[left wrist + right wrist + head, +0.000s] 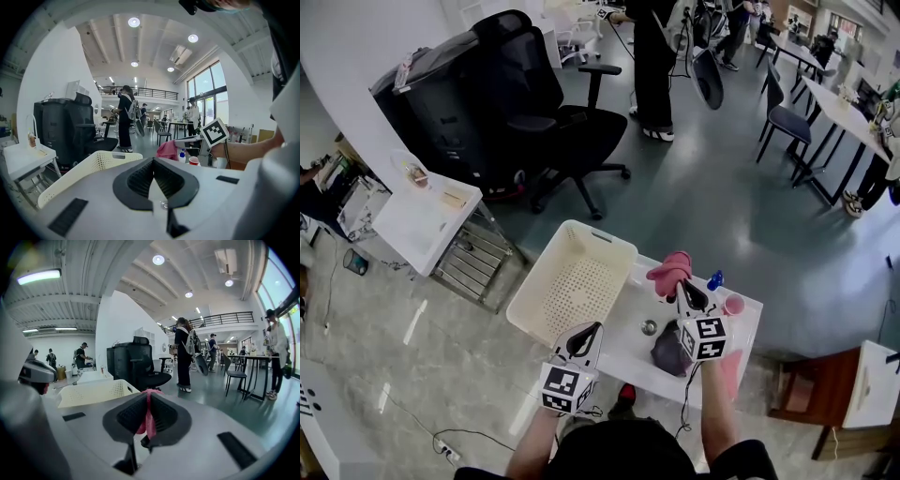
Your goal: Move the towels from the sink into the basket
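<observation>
Right tool (148, 409): jaws pinched on a fold of the pink towel (670, 271). The cloth is bunched between the ribbed pads, with a small lobe above them and a tail below. In the head view the towel hangs clear of the sink (630, 317), over the far edge of the tabletop.

Left tool (153, 174): jaws together with nothing between them. It hovers at the near-left corner of the tabletop, just beside the near end of the basket (614, 242).

A second, dark towel (668, 352) lies crumpled in the sink towards the near edge, partly hidden behind the right tool's marker cube. The basket is cream, perforated and empty, and it stands against the left edge of the tabletop. A blue bottle (714, 279) and a pink cup (733, 305) stand by the far-right corner.

Handling (judgement): both towels look light, soft and limp. They will probably droop and swing from any single pinch point, so the trailing cloth must clear the basket's rim before release. A raised fold or bunched ridge offers the surest hold, since a flat single layer may slip out. Nothing here is fragile, though a swinging tail could brush the bottle or the cup.

Progress (judgement): neither towel is in the basket yet; the pink one is lifted and the dark one waits in the sink.
</observation>
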Demonstrator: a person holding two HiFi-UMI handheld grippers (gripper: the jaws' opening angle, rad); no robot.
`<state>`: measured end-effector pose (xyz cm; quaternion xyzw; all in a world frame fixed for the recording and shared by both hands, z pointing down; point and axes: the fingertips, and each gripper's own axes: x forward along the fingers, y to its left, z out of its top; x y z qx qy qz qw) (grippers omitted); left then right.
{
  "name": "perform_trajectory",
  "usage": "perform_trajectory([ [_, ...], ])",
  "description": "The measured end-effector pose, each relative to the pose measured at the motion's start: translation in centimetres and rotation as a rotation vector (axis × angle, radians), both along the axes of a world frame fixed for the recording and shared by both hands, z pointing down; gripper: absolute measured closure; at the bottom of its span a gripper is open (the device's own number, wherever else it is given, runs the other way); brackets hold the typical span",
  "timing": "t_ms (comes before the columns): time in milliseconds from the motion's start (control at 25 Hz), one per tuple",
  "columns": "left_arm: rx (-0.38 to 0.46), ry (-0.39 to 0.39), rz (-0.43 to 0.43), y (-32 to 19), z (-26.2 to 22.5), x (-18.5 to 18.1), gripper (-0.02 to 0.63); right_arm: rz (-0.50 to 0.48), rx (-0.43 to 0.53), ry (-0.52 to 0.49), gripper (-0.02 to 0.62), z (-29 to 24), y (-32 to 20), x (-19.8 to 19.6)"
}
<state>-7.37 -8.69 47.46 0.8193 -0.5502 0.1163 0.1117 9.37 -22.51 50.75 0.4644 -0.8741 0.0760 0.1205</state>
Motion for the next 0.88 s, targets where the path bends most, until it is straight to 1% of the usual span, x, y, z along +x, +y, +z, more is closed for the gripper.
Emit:
perform_trajectory([
  [280, 0.032, 0.004, -0.016, 0.8, -1.2, -0.6, 0.598, 0.003, 0.089, -0.057, 0.551, -6.0, -0.2, 0.2],
  [600, 0.068, 0.005, -0.034, 1.5, -2.3, -1.5, 0.598, -0.002, 0.197, -0.076, 0.551, -12.7, -0.3, -0.4],
  [880, 0.092, 0.006, -0.067, 2.2, -3.4, -2.6, 0.598, -0.017, 0.280, -0.114, 0.551, -18.3, 0.0, -0.8],
])
